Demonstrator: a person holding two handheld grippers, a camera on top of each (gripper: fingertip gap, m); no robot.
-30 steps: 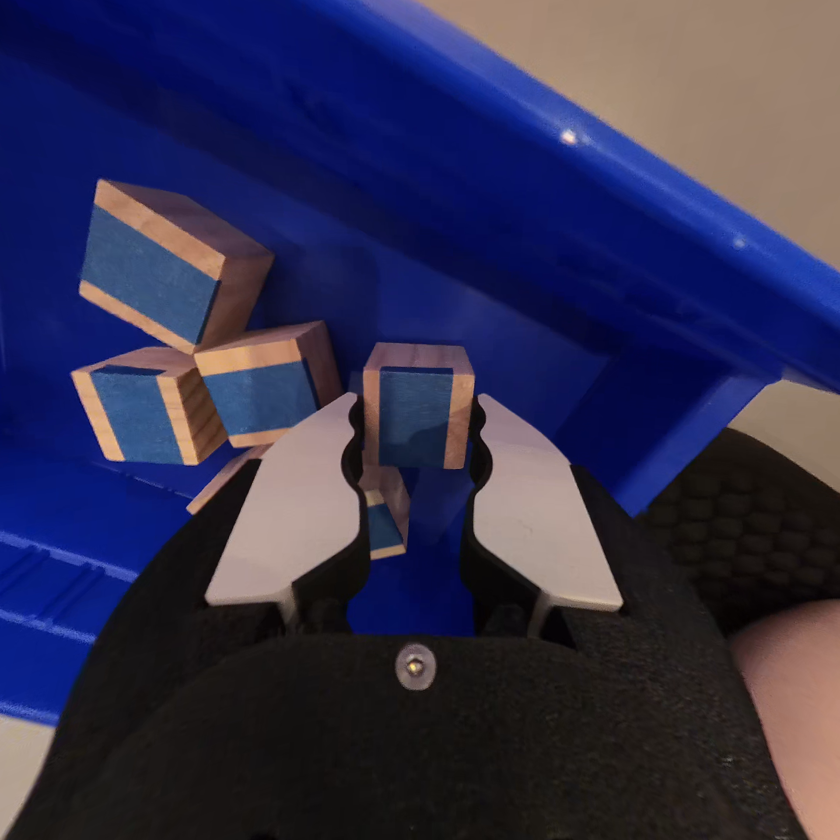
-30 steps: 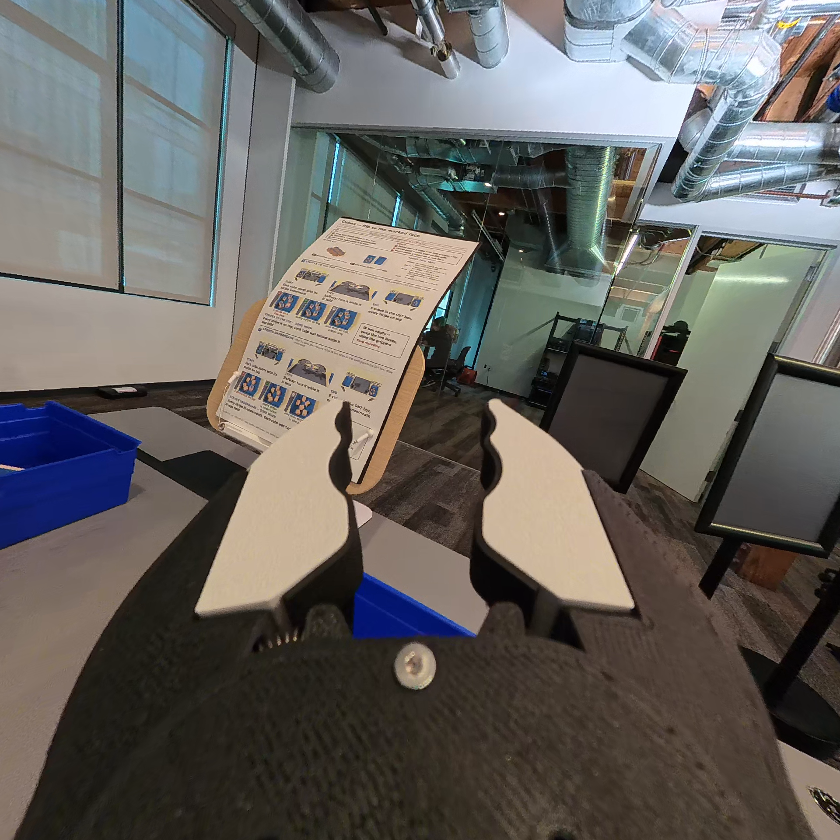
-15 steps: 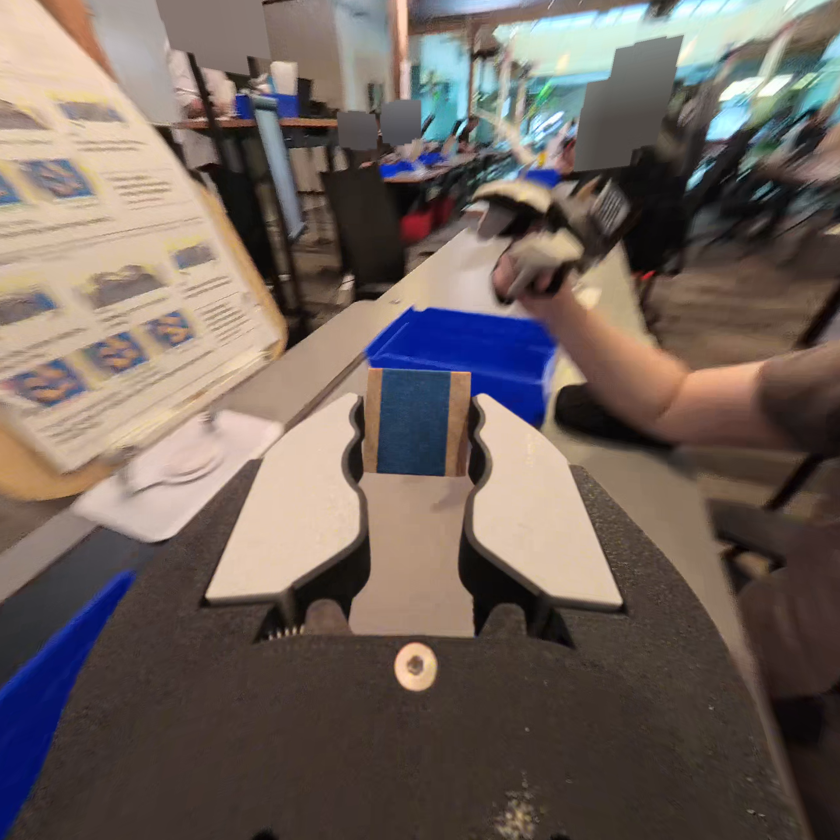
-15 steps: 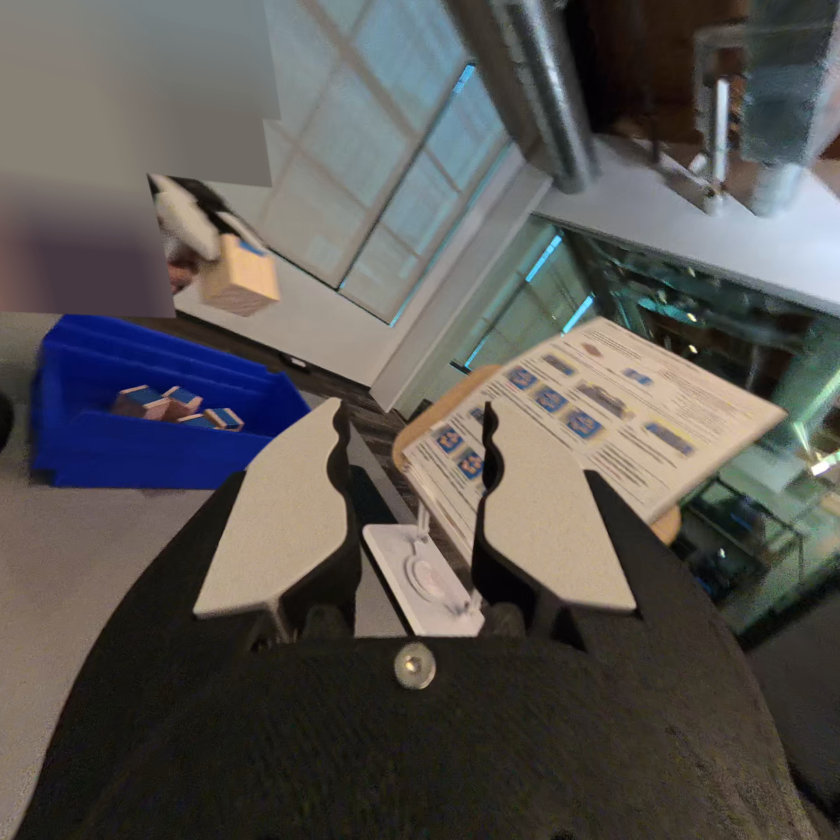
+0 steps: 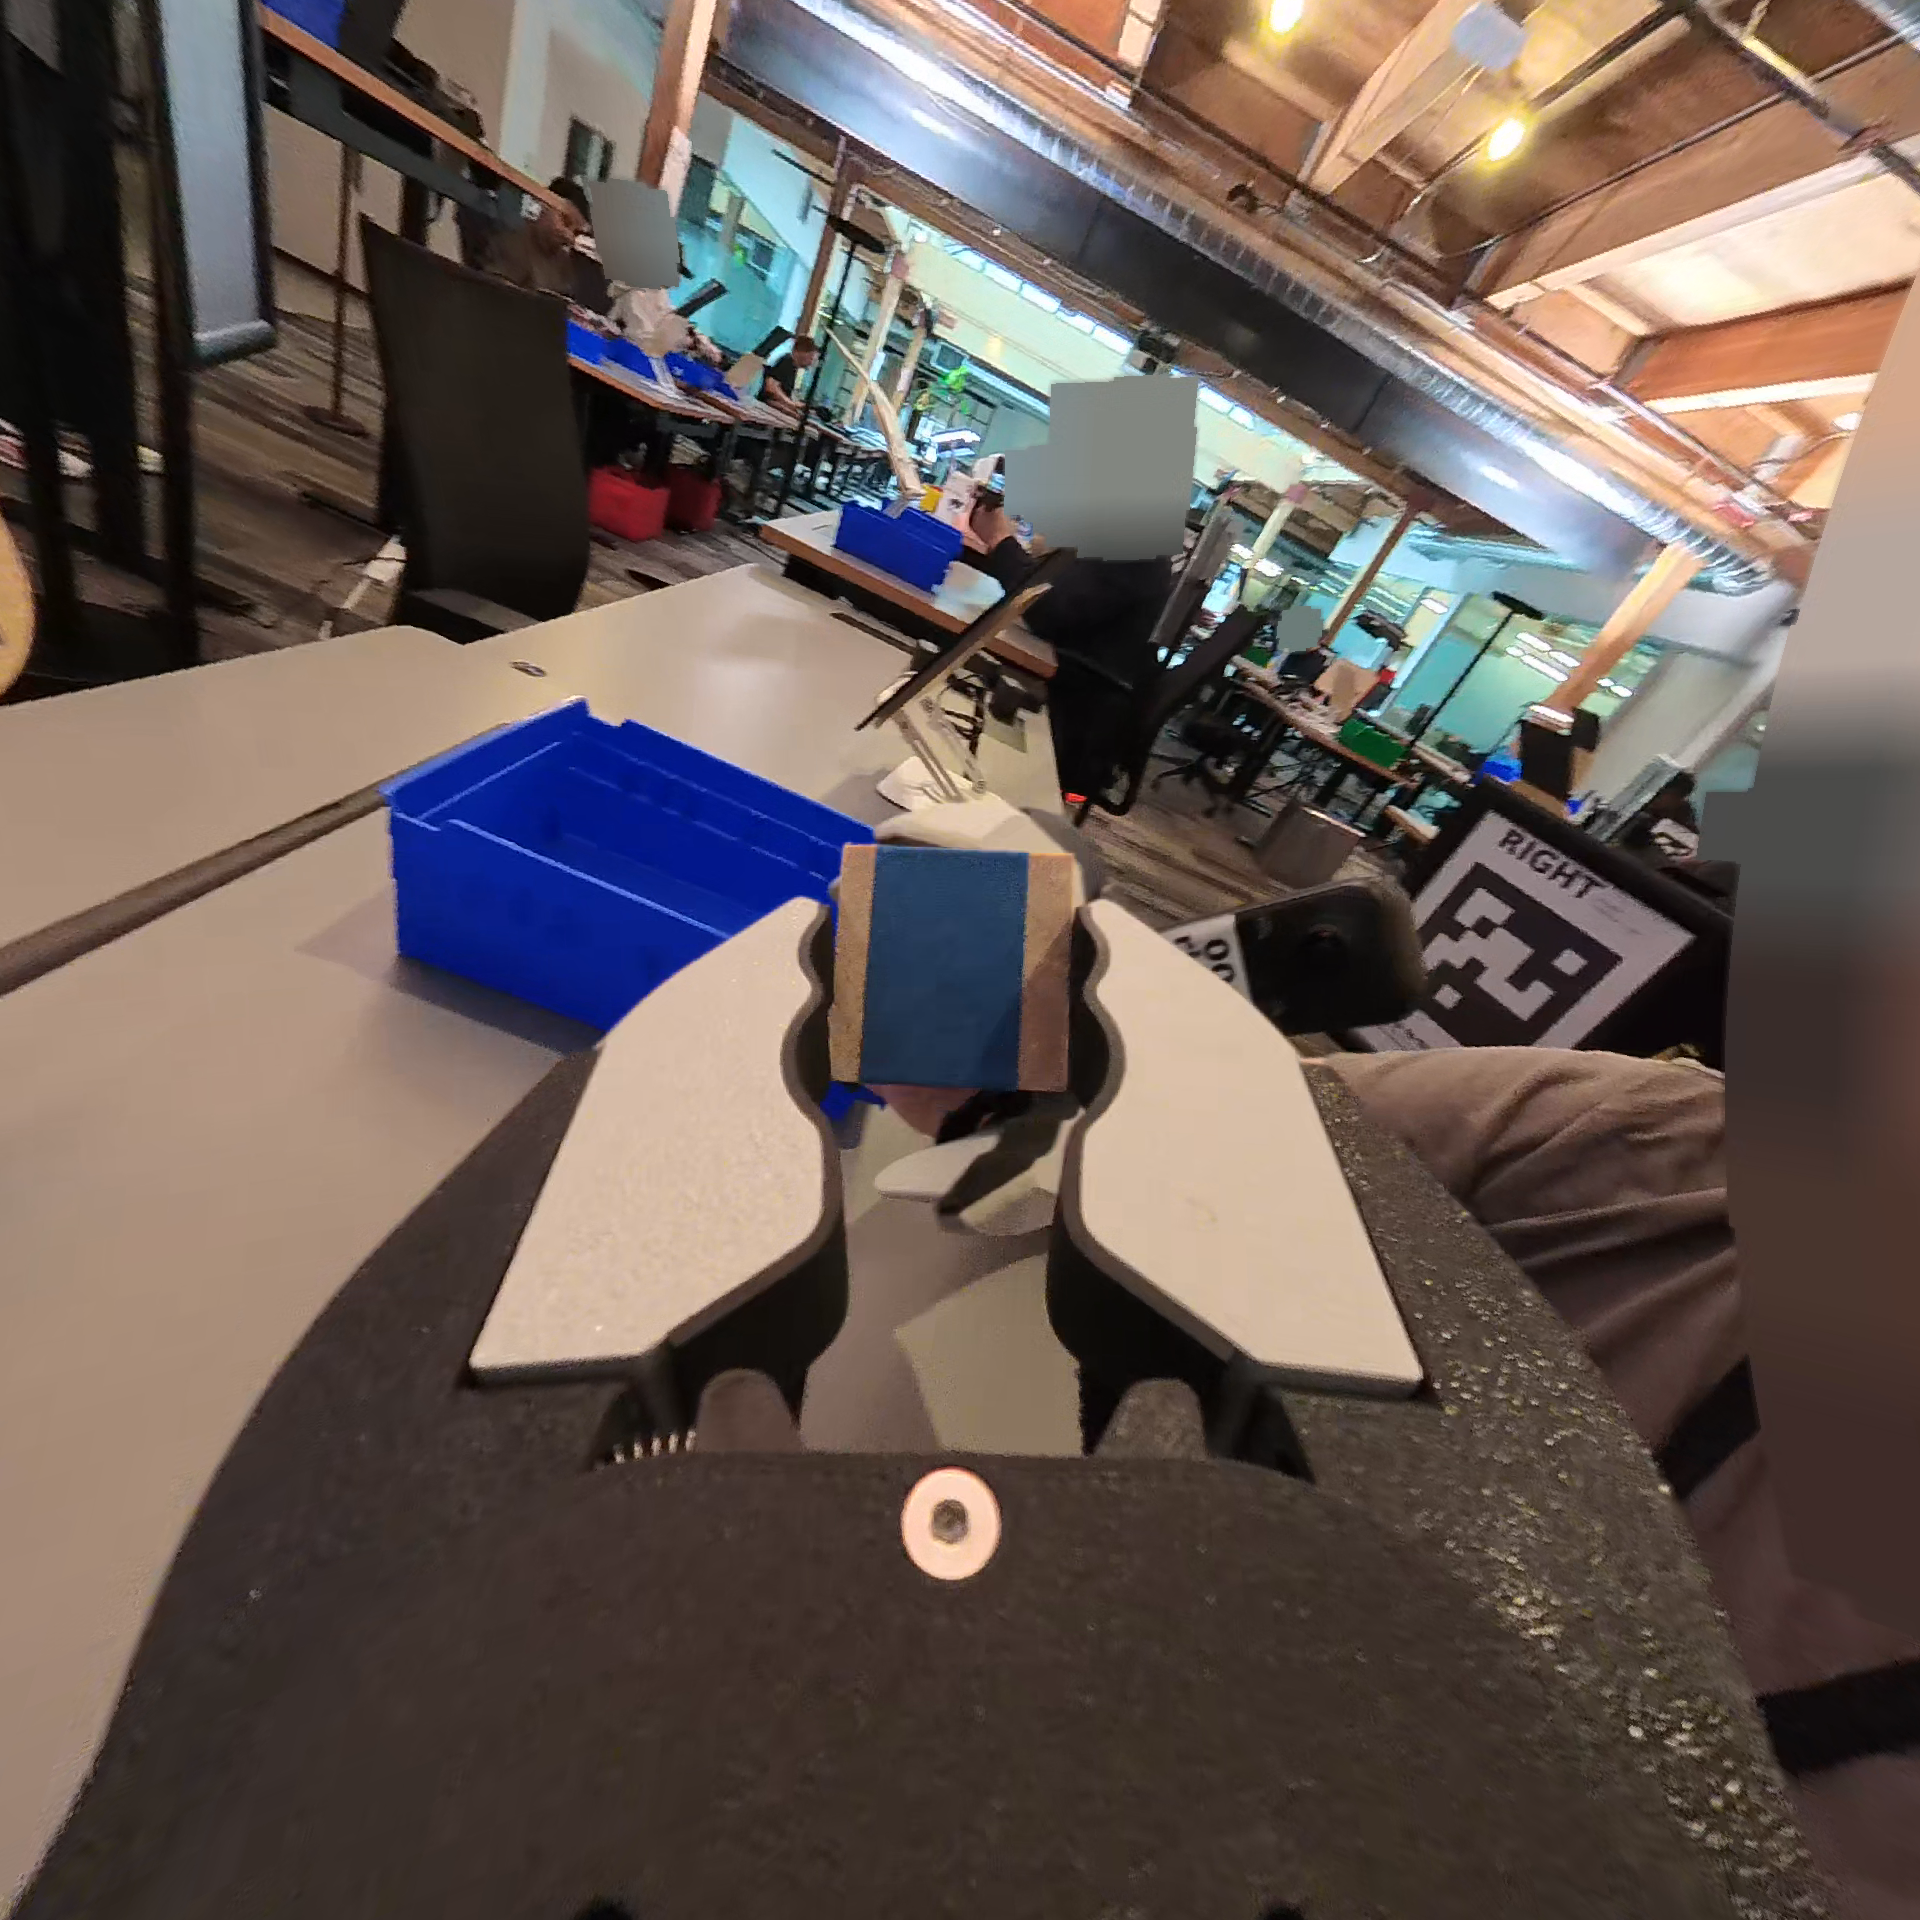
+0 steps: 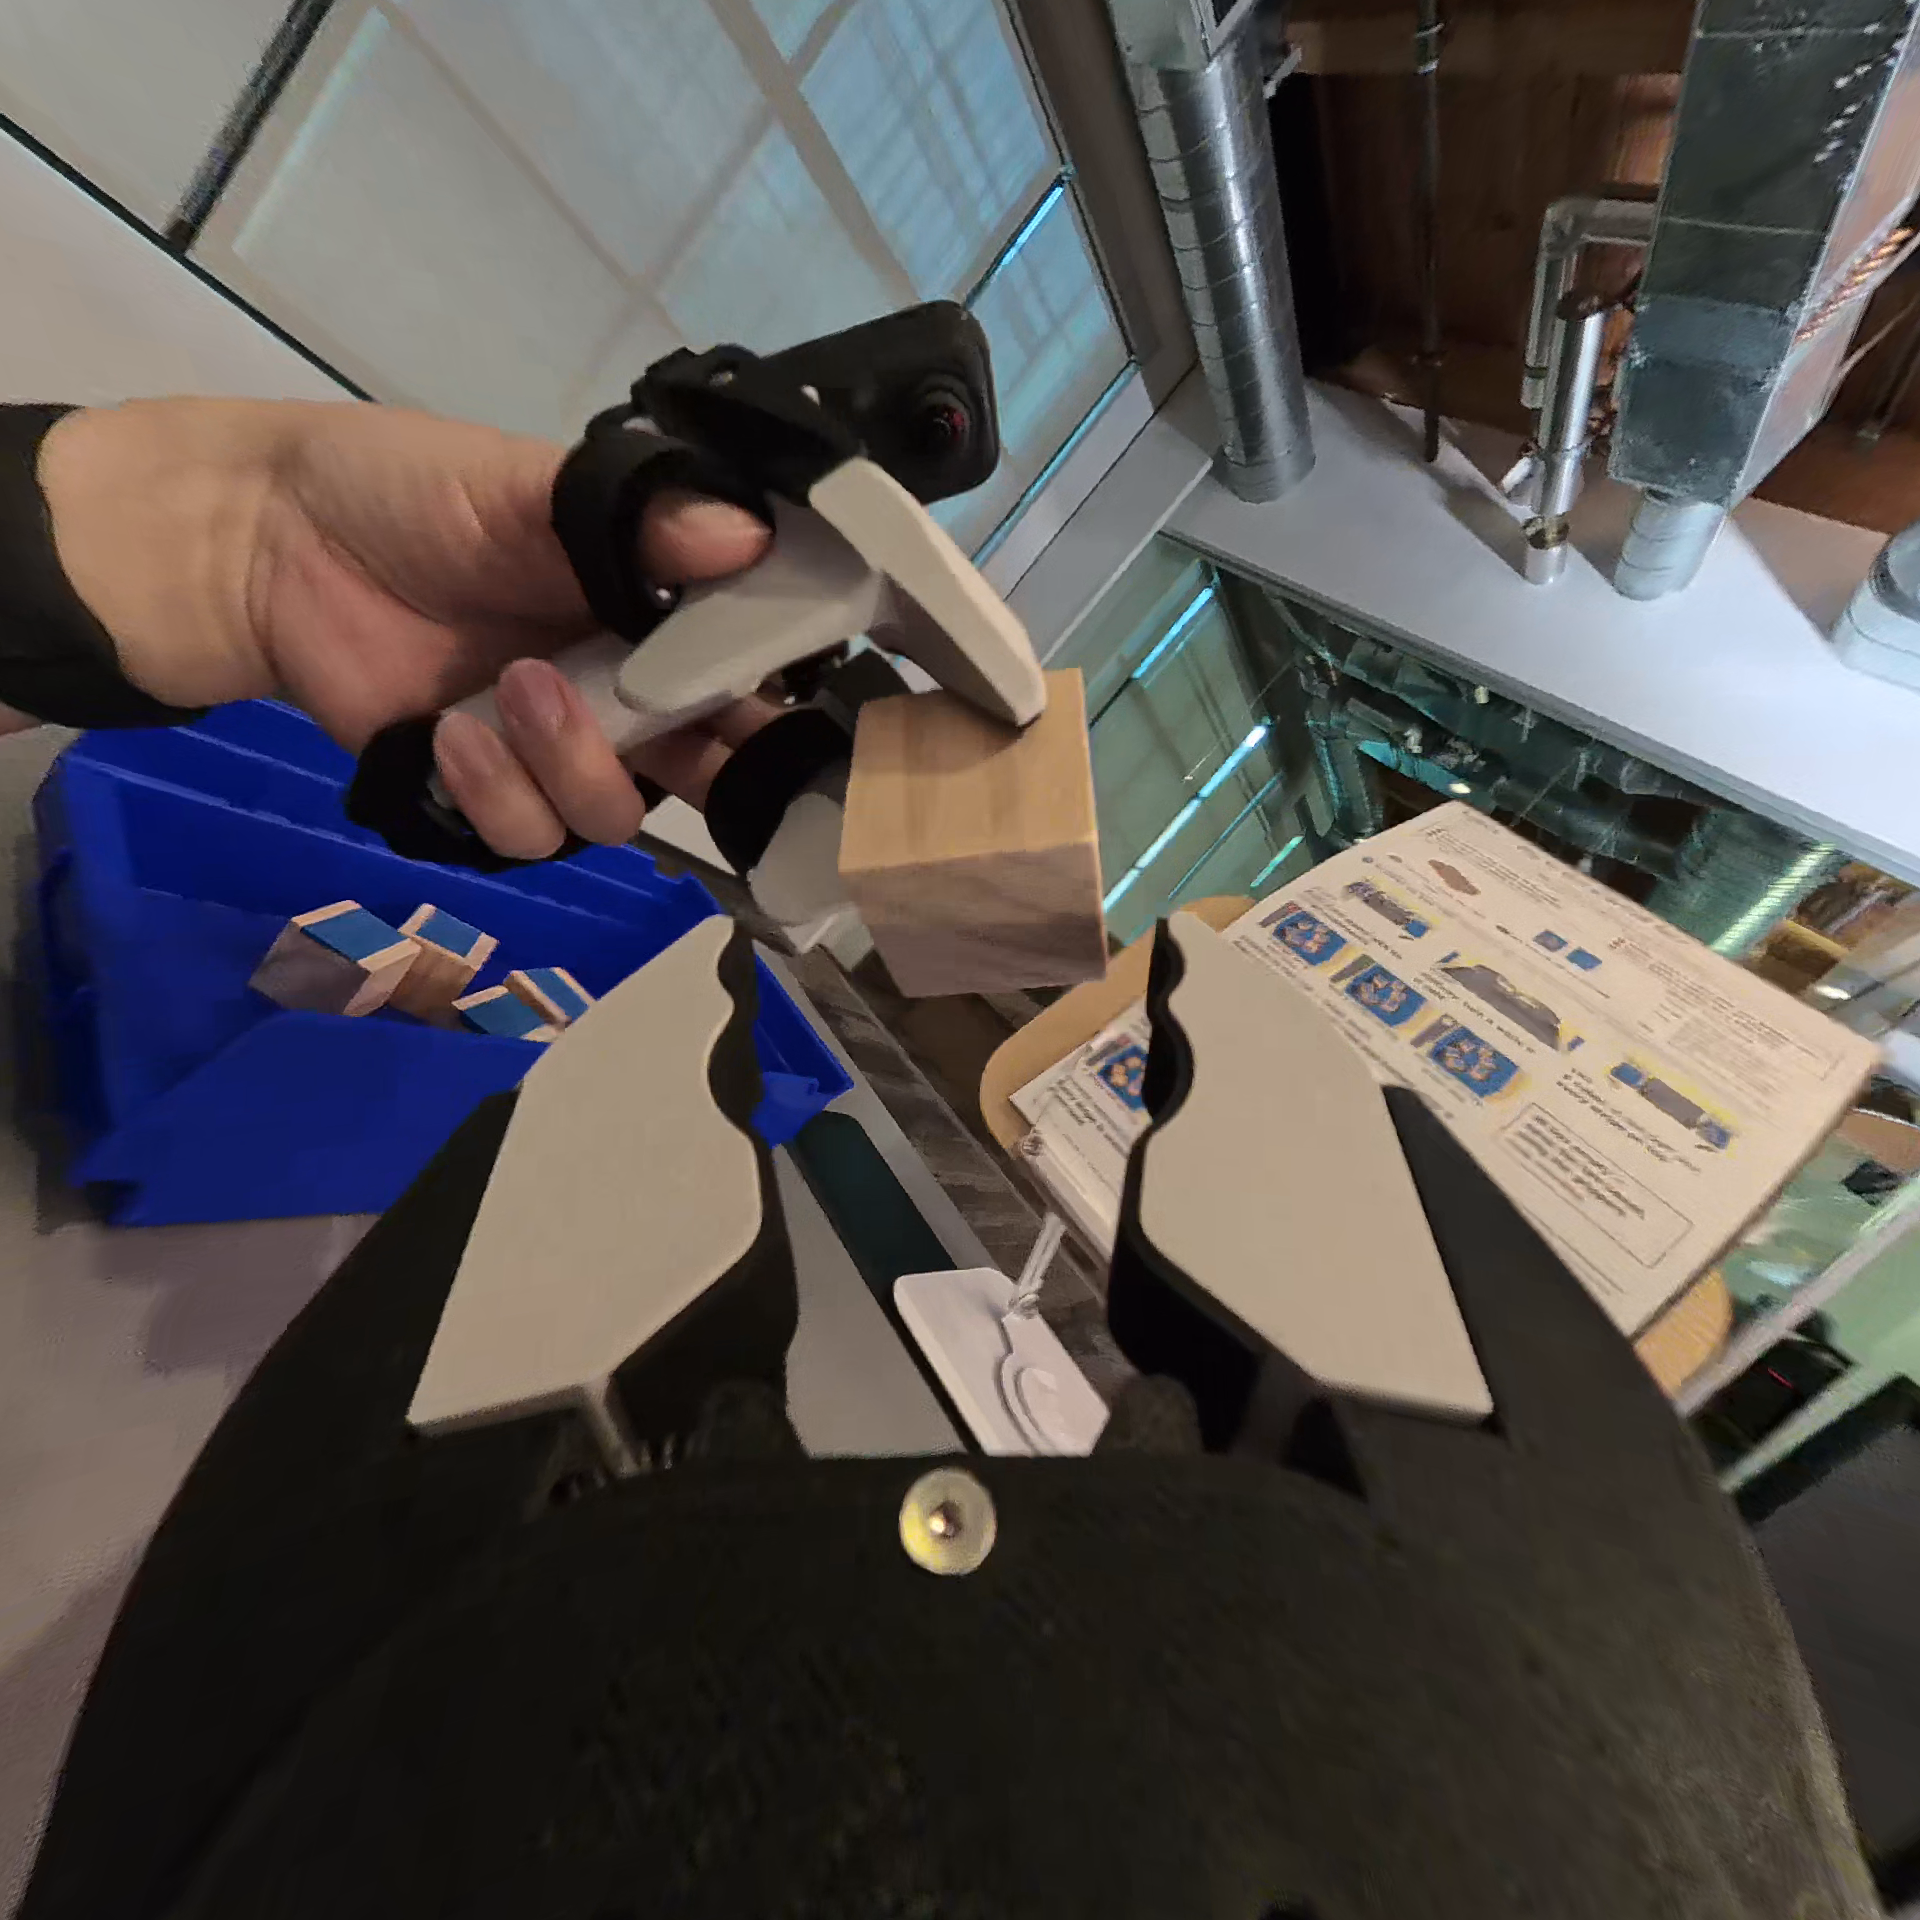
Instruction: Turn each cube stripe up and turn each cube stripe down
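While unreadable, sheet (image 6: 1455, 1049) beside cube (image 6: 971, 842).

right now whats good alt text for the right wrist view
The left tool, held in a hand, grips a wooden cube in the air before the open right tool. Behind sits a blue bin of striped cubes, with an instruction sheet to the right.

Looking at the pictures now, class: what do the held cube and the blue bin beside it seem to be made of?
Cube: apparently pale, unvarnished wood, since grain lines run across its bare faces; the blue stripe looks like matte tape or paint. Blue bin: likely moulded plastic, evenly coloured, with ribbed walls.
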